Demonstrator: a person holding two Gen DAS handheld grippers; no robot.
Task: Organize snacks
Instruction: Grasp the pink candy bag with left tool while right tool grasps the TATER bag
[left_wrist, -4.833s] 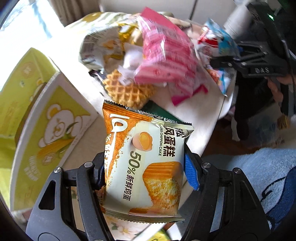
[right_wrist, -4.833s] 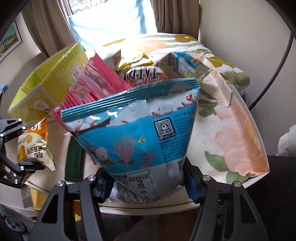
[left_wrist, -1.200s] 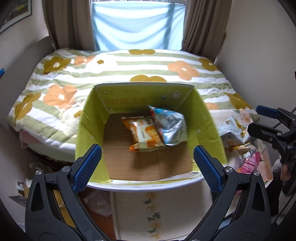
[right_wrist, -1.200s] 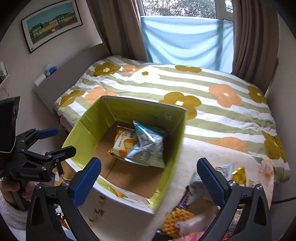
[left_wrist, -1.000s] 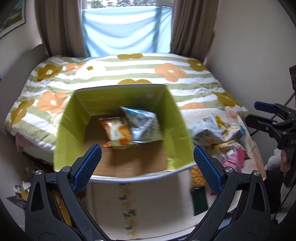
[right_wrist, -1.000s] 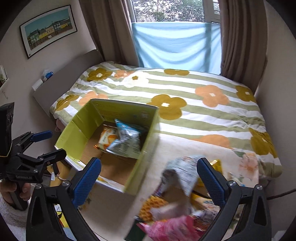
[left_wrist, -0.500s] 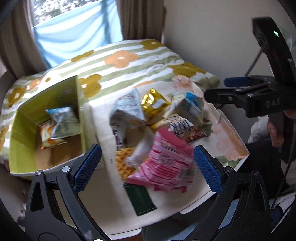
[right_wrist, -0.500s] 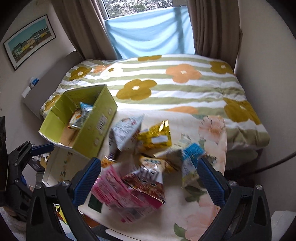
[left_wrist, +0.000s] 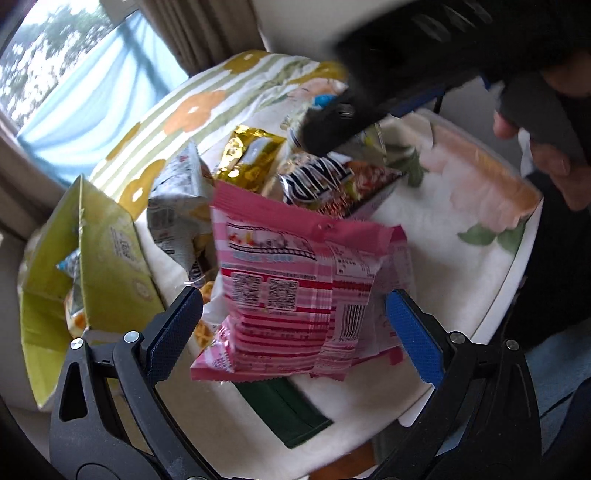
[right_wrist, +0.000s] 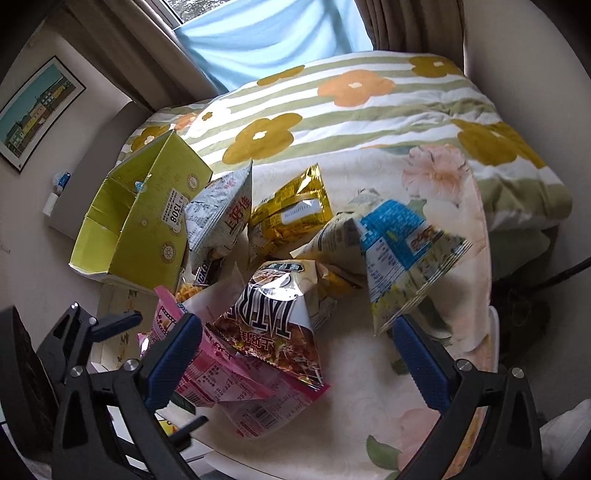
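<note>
Snack packets lie heaped on the flower-patterned bench (right_wrist: 417, 373), and both sets of jaws stand wide with nothing between them. The left gripper (left_wrist: 293, 332) frames a pink striped packet (left_wrist: 291, 291), which sits between its two blue pads (left_wrist: 175, 334) without touching either; a dark green flat packet (left_wrist: 280, 410) pokes out from under the pink one, nearer the jaws. Beyond the pink packet are a grey-white pouch (left_wrist: 177, 210), a gold foil packet (left_wrist: 249, 160) and a dark printed bag (left_wrist: 325, 184). Off the left jaw stands the yellow-green carton (left_wrist: 107, 258), open, with a blue-and-white packet (left_wrist: 70, 264) showing inside.

The right gripper (right_wrist: 297, 358) hovers over the same heap: a brown-and-white noodle bag (right_wrist: 273, 325) lies just ahead between its jaws, and a blue-and-white bag (right_wrist: 402, 254) is tilted above the right jaw. The gold foil packet (right_wrist: 288, 214) and grey-white pouch (right_wrist: 221, 218) lie farther ahead, and the carton (right_wrist: 147, 218) sits far ahead to the left.
</note>
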